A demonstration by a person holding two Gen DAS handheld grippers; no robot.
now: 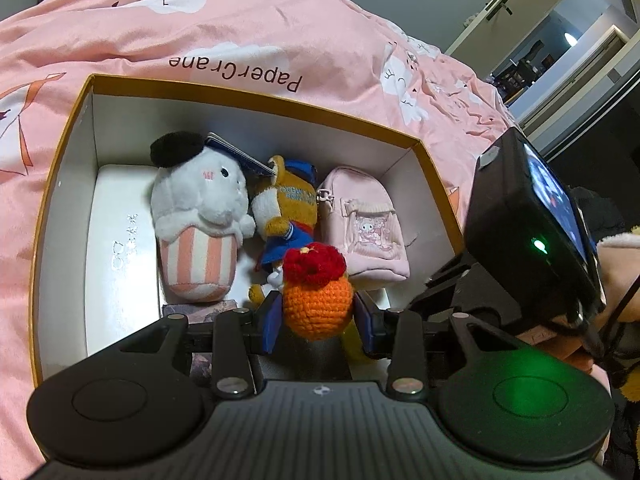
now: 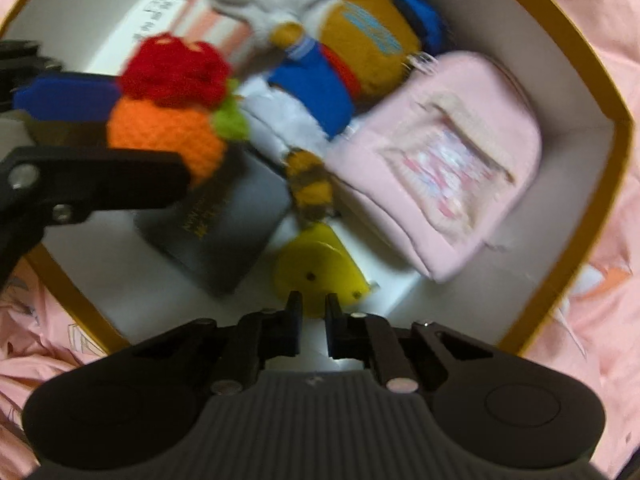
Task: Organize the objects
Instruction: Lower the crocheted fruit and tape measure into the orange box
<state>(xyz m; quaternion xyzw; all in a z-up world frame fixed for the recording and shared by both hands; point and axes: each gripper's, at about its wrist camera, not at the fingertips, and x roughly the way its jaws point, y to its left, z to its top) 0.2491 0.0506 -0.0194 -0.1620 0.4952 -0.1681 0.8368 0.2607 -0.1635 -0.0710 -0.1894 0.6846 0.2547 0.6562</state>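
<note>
Pink bedding [image 1: 248,28] printed with clouds and the words "PaperCrane" covers the bed; a doorway shows at 2 o'clock in my left wrist view. On the bedding sits an open box [image 1: 256,98] with a mustard rim and white walls.

Inside the box, left view: white flat case [image 1: 120,248] along the 9 o'clock wall; white plush in a pink-striped cup [image 1: 200,224] with a black beret beside it; brown bear plush [image 1: 286,204] in blue clothes at centre; pink mini backpack [image 1: 364,224] at 3 o'clock, touching the bear.

My left gripper [image 1: 318,318] has its fingers clamped on a crocheted orange toy [image 1: 318,304] with a red top, held over the near part of the box above a dark booklet [image 2: 224,224].

Right view is blurred. My right gripper [image 2: 313,308] points down into the box at 6 o'clock, its fingers nearly together with a narrow gap. A yellow plastic piece [image 2: 320,268] lies on the box floor just beyond the tips; I cannot tell if they touch it.
</note>
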